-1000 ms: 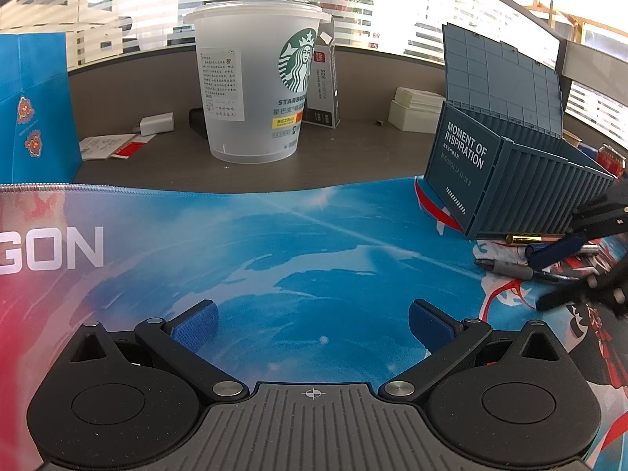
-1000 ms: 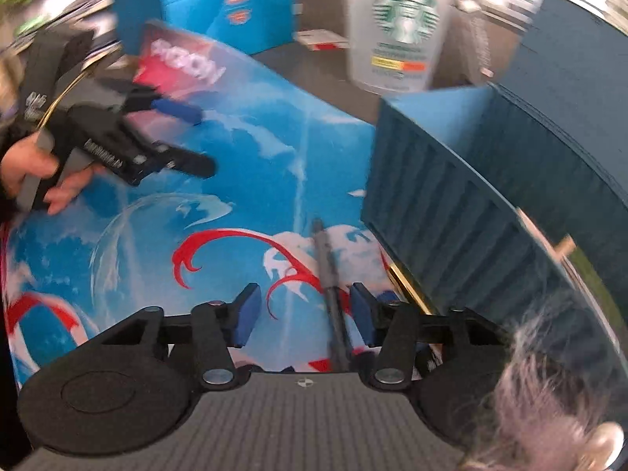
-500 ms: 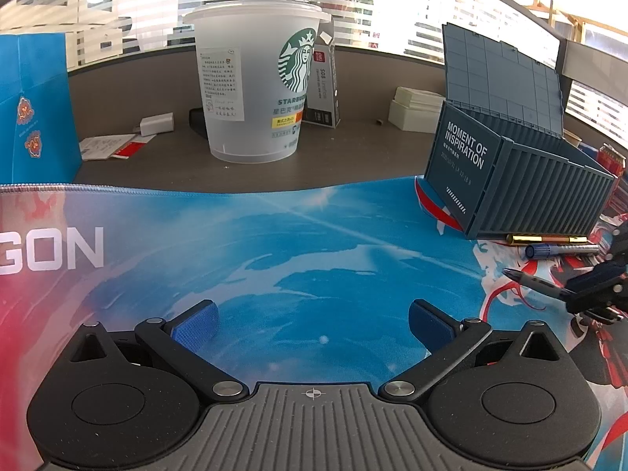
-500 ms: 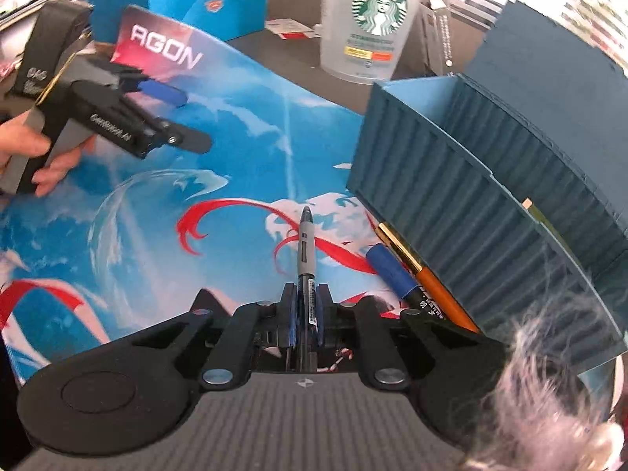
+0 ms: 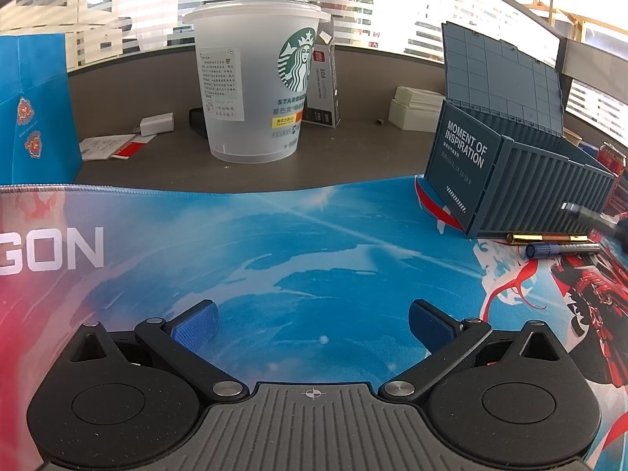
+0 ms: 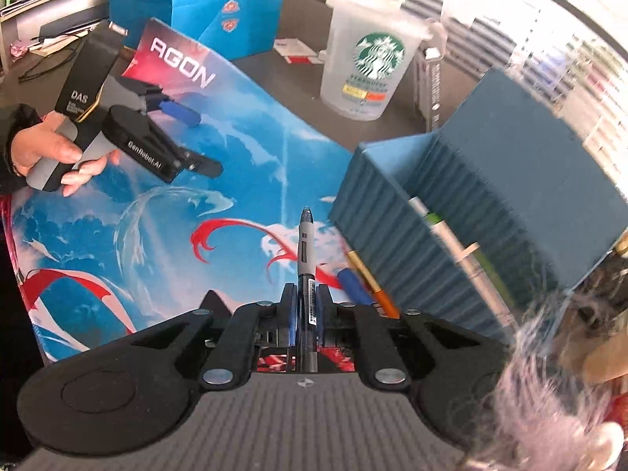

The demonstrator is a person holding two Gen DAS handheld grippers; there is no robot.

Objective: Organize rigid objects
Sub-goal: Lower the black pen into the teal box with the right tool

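Observation:
My right gripper [image 6: 305,308] is shut on a grey pen [image 6: 305,249], lifted off the mat with its tip pointing away. To its right stands the open blue container box [image 6: 396,227] with pens [image 6: 451,243] inside. A blue pen [image 6: 353,284] and a gold-and-orange pen [image 6: 367,274] lie on the mat against the box wall. The left wrist view shows the same box [image 5: 510,180], gold pen [image 5: 545,238], blue-capped pen [image 5: 561,250] and the blurred held pen [image 5: 588,216] at the far right. My left gripper [image 5: 312,320] hovers open over the mat with nothing between its fingers.
A printed mouse mat [image 5: 235,255] covers the desk front. Behind it stand a Starbucks cup [image 5: 255,86], a blue paper bag [image 5: 35,110], a small carton [image 5: 325,90] and white boxes [image 5: 416,114]. A hand [image 6: 51,153] holds the left gripper. Pale fur [image 6: 549,353] fills the lower right.
My right gripper closed on the grey pen lying on the mat and lifted it up beside the box. The left gripper stayed still and open.

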